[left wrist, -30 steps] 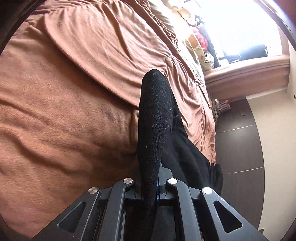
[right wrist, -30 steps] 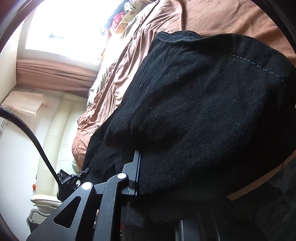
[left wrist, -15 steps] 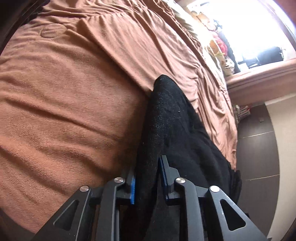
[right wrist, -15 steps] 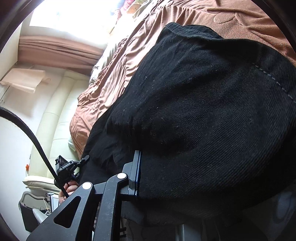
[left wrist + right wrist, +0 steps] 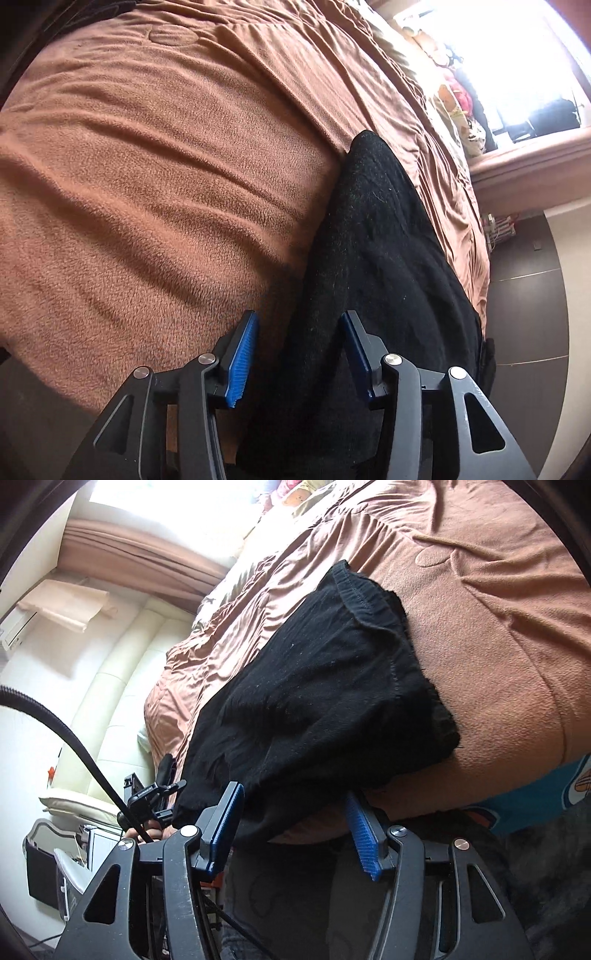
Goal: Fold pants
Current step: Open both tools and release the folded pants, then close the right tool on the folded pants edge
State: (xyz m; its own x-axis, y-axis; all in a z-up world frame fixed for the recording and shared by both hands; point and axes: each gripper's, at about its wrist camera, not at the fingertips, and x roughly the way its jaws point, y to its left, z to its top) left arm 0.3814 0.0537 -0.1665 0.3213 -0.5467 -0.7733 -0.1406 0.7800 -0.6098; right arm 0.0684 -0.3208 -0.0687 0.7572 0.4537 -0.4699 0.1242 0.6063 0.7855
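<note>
Both hand-held grippers have just let go. The left hand-held gripper (image 5: 299, 354) has just been opening; its blue pads now stand apart, with the black pants (image 5: 380, 266) lying loose between them, pinched a moment ago. The right hand-held gripper (image 5: 295, 830) has likewise been opening and has drawn back off the cloth. The pants (image 5: 325, 701) now rest doubled over on the brown bed cover (image 5: 498, 609), near its front edge. This fold looks set down; I'd guess another fold remains.

Black pants (image 5: 325, 701) on brown blanket (image 5: 498, 627), tool (image 5: 291, 812) parted
</note>
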